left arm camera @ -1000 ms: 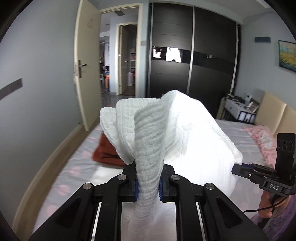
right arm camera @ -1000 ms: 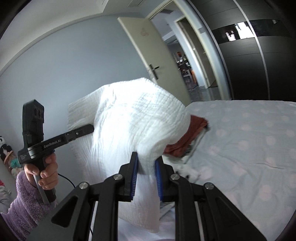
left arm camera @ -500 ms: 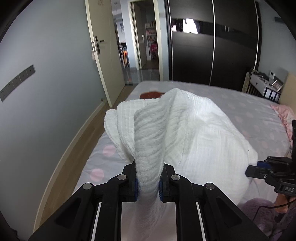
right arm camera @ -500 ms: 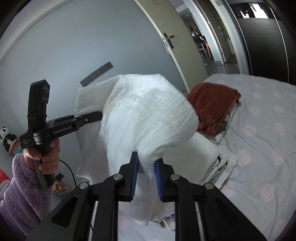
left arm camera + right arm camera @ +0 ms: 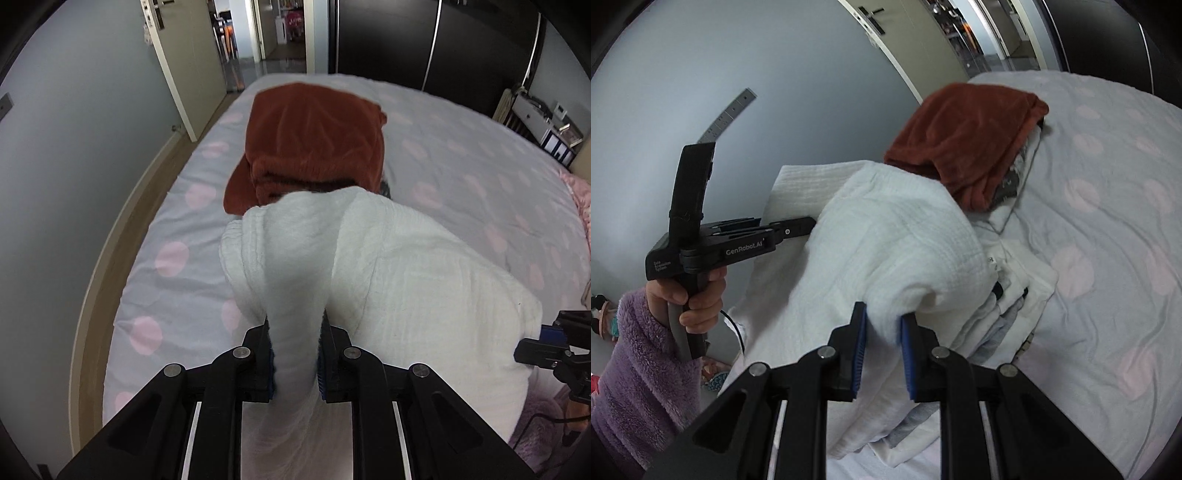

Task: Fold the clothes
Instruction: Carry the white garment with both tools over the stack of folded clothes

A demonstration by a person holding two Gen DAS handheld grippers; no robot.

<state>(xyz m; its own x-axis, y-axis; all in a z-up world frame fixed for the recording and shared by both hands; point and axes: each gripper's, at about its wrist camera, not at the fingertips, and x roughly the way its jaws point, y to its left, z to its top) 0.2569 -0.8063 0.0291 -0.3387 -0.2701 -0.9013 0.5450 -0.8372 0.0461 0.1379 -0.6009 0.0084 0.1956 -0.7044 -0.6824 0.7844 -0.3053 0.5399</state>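
The left gripper [image 5: 295, 360] is clamped on a bunched edge of the white cloth [image 5: 424, 280]; the right gripper [image 5: 881, 352] pinches the opposite edge, so the cloth spans sideways between them, draped forward; ahead of both lies the rust-red garment [image 5: 314, 136] on a stack on the bed [image 5: 461, 177]; since a second ago both grippers have tipped downward, bringing the stack much nearer.

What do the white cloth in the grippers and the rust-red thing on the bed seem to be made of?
White cloth: probably cotton muslin or gauze, matte, going by its fine crinkled ribbing. Rust-red garment: likely fleece or plush knit, given its fuzzy, soft-looking nap. The fibre of either cannot be confirmed by sight.
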